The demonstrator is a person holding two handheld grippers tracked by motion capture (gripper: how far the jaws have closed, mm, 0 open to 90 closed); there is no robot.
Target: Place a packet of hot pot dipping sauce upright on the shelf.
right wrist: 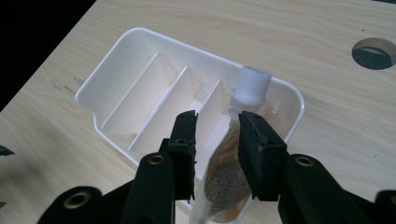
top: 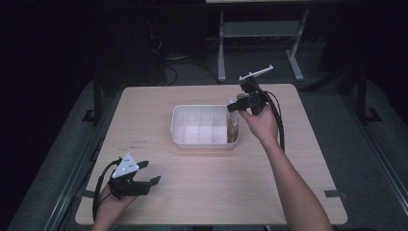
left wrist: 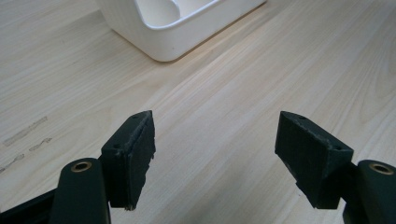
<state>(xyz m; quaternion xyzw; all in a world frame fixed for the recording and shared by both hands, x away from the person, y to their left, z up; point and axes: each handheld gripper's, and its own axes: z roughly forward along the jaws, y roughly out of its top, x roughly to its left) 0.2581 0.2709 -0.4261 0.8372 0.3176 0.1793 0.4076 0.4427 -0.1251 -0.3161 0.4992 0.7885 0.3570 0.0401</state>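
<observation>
A white divided tray (top: 202,144) stands in the middle of the wooden table. In its rightmost compartment (right wrist: 280,100) lies a clear spout pouch (right wrist: 227,179) with brownish contents and a white cap (right wrist: 252,84). In the high view the pouch (top: 233,131) shows against the tray's right wall. My right gripper (right wrist: 217,119) hangs just above the pouch with its jaws apart, one on each side, and the pads do not press on it. In the high view it (top: 232,107) sits over the tray's right end. My left gripper (top: 149,172) rests open and empty near the front left, its jaws (left wrist: 215,121) pointing at the tray's corner (left wrist: 159,42).
The tray's other compartments (right wrist: 140,98) hold nothing. A round cable hole (right wrist: 373,53) sits in the tabletop beyond the tray. Bare wood (top: 216,183) lies between the two hands. A white frame (top: 260,29) stands on the floor behind the table.
</observation>
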